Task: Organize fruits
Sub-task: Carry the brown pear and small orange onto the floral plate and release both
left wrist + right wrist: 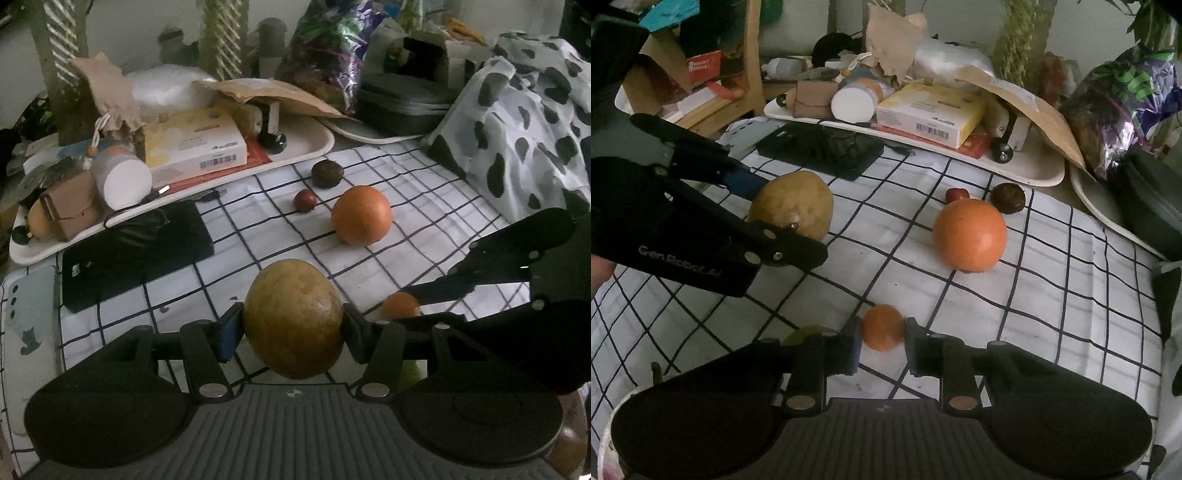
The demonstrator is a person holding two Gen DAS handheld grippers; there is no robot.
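Gripping fruit with both hand-held grippers over the checked cloth (1052, 302).
At lower centre of the left wrist view, the left hand-held gripper (293, 325) clamps a yellow-brown pear (293, 319); the right hand-held gripper (882, 338) pinches a small orange (882, 326) at lower centre, the large orange (969, 236) resting right of centre.

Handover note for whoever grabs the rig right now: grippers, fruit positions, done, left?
Left gripper: shut on the large yellow-brown pear-like fruit.
Right gripper: shut on the small orange fruit, near the front of the black-and-white checked cloth.
Loose on the cloth: big round orange; behind it, small red fruit and dark brown round fruit.
Done: both grips made.
Left: place both held fruits, then handle the three loose ones. Destination not visible.
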